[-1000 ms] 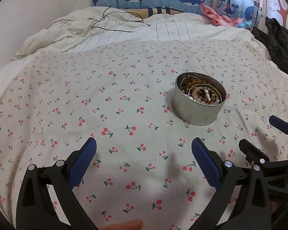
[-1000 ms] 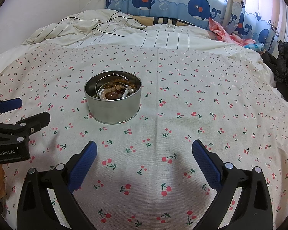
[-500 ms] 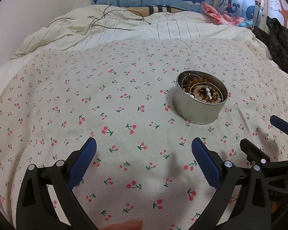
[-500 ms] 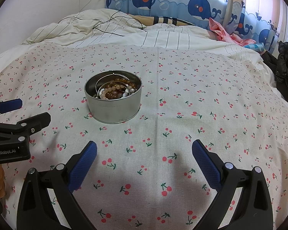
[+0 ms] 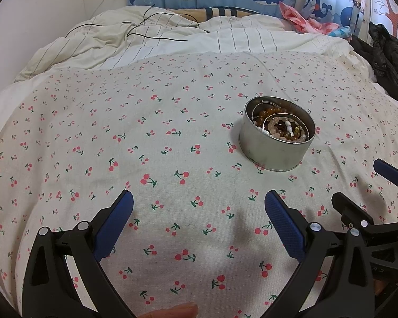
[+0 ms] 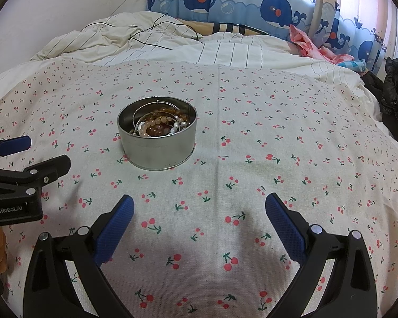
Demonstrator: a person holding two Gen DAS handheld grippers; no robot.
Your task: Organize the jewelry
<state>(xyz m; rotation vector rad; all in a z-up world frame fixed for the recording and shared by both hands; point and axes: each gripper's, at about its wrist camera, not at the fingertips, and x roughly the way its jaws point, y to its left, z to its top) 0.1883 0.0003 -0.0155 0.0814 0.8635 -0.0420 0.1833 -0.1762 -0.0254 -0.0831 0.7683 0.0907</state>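
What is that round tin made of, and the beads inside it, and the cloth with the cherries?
The round tin looks like thin metal: dull silver-grey wall with a soft sheen and a rolled bottom rim. The beads look glossy, amber, pale pink and white; glass, stone or plastic, I cannot tell which. The thin hoop among them looks like wire. The cherry cloth seems a matte woven cotton, creasing softly.

Bare cherry-print sheet point(image 6: 252, 159) surrounds the tin point(image 6: 158, 145); rumpled duvet point(image 6: 225, 50) behind.

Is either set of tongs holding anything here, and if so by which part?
Nothing is held. The left tongs and right tongs are both open and empty above the sheet; the bracelets lie in the tin.
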